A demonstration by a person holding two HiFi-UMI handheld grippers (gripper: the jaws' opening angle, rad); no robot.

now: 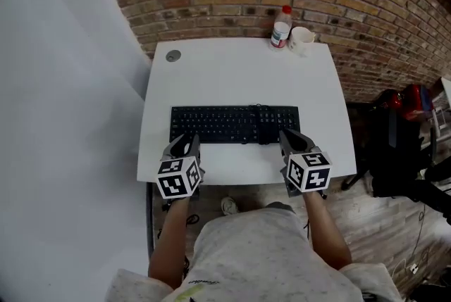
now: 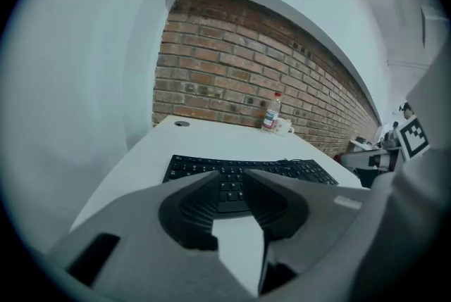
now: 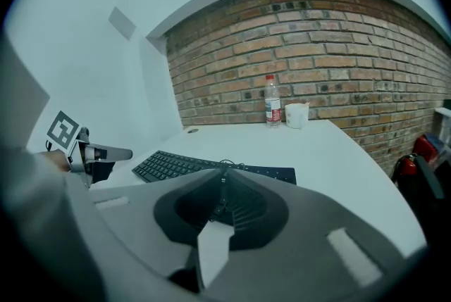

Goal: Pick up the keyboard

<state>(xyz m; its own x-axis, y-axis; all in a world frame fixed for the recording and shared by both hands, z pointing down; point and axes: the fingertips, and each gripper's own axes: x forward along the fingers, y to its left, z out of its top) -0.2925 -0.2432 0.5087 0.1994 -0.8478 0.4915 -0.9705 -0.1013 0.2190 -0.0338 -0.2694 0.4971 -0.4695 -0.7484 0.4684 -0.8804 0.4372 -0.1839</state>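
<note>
A black keyboard [image 1: 232,124] lies flat across the near part of the white table [image 1: 232,75]; a cable is bunched on its right part. My left gripper [image 1: 187,140] hovers at the keyboard's near left corner, its jaws a little apart with nothing between them; in the left gripper view the keys [image 2: 230,189] show through the gap of that gripper [image 2: 231,174]. My right gripper [image 1: 287,135] sits at the near right corner, shut and empty. In the right gripper view its tips [image 3: 223,171] meet in front of the keyboard [image 3: 169,165].
A plastic bottle [image 1: 281,27] with a red cap and a white cup [image 1: 301,37] stand at the table's far right edge by the brick wall. A round cable hole [image 1: 173,55] is at the far left. Bags [image 1: 402,105] sit on the floor to the right.
</note>
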